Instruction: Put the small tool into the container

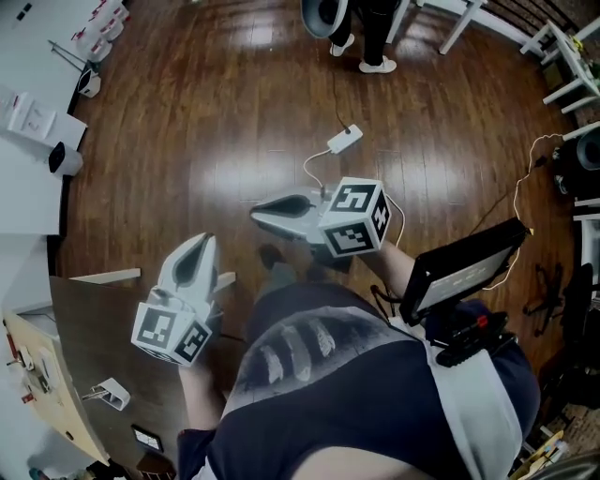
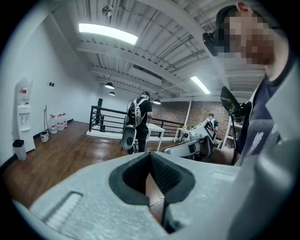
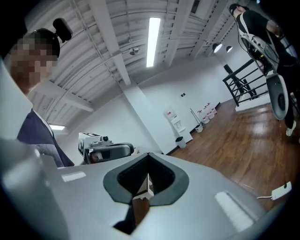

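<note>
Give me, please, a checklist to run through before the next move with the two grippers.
1. Left gripper empty: ok, jaws together on nothing.
2. Right gripper empty: ok, jaws together on nothing.
3. Grippers apart from each other: ok, both in the air above the wooden floor.
4. Small tool located: cannot tell, none recognisable in view.
5. Container located: cannot tell.
6. Floor ahead free: not ok, a white adapter with its cable lies there.

Table (image 1: 94,328) near left, with a small device (image 1: 112,394) on it. Left gripper (image 1: 199,246) just right of the table edge. Right gripper (image 1: 261,212) farther, to its right. Adapter (image 1: 344,140) on floor (image 1: 187,112) beyond. Standing person (image 1: 375,28) far.
</note>
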Motion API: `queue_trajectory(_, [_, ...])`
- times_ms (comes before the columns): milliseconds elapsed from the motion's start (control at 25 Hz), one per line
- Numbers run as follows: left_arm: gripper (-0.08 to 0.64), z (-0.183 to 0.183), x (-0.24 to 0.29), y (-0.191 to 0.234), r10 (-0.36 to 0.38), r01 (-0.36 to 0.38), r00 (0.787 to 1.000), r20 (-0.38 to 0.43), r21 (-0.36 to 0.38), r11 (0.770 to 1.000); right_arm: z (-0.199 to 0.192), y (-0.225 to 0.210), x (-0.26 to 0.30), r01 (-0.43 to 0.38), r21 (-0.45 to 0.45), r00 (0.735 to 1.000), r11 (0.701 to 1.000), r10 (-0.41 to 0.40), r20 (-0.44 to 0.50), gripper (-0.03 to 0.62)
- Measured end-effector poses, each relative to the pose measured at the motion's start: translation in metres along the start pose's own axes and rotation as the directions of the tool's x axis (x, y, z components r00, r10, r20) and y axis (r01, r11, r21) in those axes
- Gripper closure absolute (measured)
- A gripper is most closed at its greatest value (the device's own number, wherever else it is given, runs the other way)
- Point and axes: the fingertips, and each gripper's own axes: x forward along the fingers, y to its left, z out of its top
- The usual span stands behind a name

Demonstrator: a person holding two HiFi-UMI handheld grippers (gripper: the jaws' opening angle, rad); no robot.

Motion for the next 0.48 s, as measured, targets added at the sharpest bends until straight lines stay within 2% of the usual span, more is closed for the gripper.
queue_trajectory(200, [0.560, 0.016, 0.013, 0.037, -0.029, 0.032, 0.998, 0.054, -0.050, 0.998, 0.026, -0.018, 0.023, 0.033, -0.073, 0.999, 0.997, -0.036, -0.036, 0.592])
queue_trajectory(480, [0.560, 0.044, 0.006, 0.121, -0.002, 0.013, 0.991, 0.130, -0.087, 0.996, 0.073, -0.050, 0.098, 0.110, -0.207, 0.991, 0.972, -0.123, -0.052, 0.592])
